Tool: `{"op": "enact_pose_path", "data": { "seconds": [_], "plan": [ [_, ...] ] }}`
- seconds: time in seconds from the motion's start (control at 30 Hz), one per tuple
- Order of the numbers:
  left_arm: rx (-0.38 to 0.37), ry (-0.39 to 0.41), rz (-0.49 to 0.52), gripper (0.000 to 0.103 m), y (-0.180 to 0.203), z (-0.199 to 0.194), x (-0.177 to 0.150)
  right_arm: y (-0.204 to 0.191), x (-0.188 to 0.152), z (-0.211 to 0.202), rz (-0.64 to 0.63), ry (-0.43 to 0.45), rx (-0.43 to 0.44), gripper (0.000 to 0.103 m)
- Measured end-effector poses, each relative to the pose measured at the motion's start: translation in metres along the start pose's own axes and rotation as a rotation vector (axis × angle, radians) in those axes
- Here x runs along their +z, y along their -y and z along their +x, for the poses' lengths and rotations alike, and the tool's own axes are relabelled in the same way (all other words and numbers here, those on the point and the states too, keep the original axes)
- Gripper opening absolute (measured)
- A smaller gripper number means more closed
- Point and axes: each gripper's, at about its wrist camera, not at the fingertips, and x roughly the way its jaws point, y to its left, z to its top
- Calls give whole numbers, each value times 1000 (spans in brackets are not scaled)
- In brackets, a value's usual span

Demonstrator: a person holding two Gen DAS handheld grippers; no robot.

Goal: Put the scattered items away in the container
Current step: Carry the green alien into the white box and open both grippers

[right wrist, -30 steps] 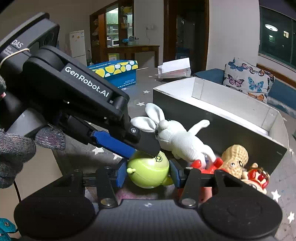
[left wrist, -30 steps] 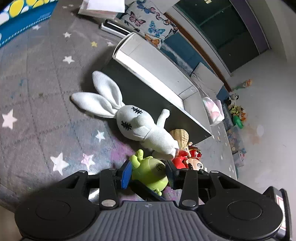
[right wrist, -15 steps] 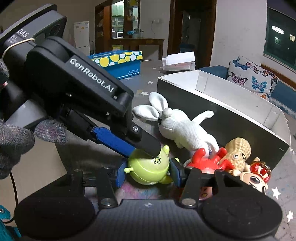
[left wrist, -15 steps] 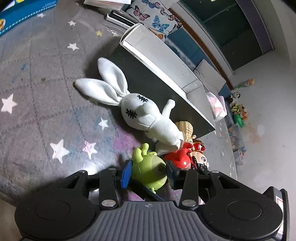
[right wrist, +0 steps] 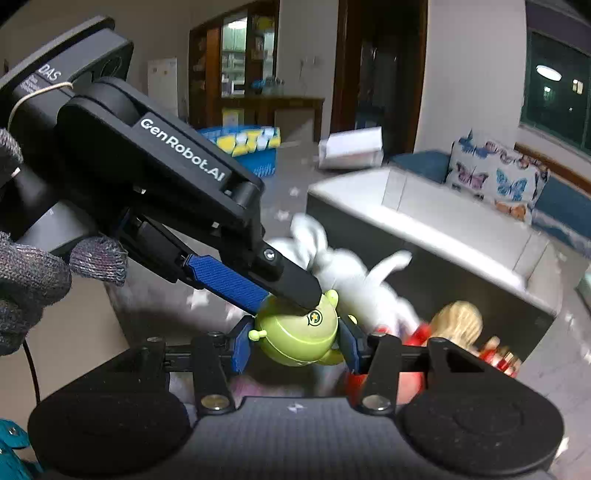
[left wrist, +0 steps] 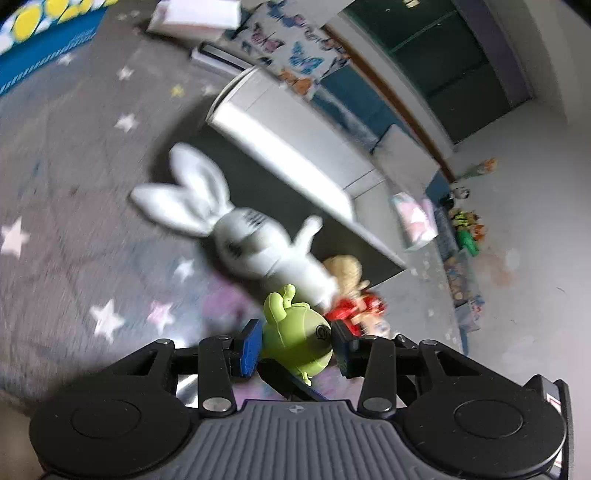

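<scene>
A lime-green round toy (left wrist: 295, 338) sits between the pads of both grippers and is held above the star rug. My left gripper (left wrist: 295, 343) is shut on it; its body also shows in the right wrist view (right wrist: 288, 284). My right gripper (right wrist: 295, 343) is shut on the same green toy (right wrist: 295, 336). A white plush rabbit (left wrist: 243, 240) lies beside the open white box (left wrist: 295, 147). A peanut toy (left wrist: 343, 269), a red toy (left wrist: 347, 314) and a small doll (left wrist: 376, 325) lie by the box's near corner.
The grey rug with stars (left wrist: 74, 221) covers the surface. A blue and yellow tissue box (left wrist: 44, 44) and white papers (left wrist: 195, 14) lie at the far side. A butterfly cushion (left wrist: 295, 55) rests behind the box. Toys litter the floor (left wrist: 465, 229) to the right.
Both grippers have lifted with the green toy; the rabbit and other toys look farther below. The view has swung and is blurred by motion.
</scene>
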Motion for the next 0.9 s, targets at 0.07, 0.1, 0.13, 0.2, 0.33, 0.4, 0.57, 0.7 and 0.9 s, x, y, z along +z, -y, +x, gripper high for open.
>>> {"op": "enact_pose_path", "data": {
  "seconds": [0.07,0.1,0.13,0.2,0.33,0.4,0.57,0.7,0.9],
  "plan": [
    [-18,17,25,43,11,-4,9,6,10,-7,-6,34,-15,49],
    [-27,26,41,43,18,-4,16,10,15,-9,-10,49,-26,49],
    [-34,34,56,43,25,-3,23,15,21,-12,-13,64,-38,49],
    [-45,47,83,43,39,2,36,27,31,-15,-13,89,-58,49],
    [-55,56,128,43,64,22,60,59,49,-16,2,110,-93,49],
    [-68,54,148,43,75,38,73,76,56,-14,4,112,-117,49],
    [-77,27,154,43,90,83,101,122,69,4,8,82,-162,49],
    [-76,-22,122,43,85,124,124,158,72,30,28,20,-179,49],
    [-46,-76,89,43,70,171,145,192,70,64,64,-74,-153,49]
  ]
}}
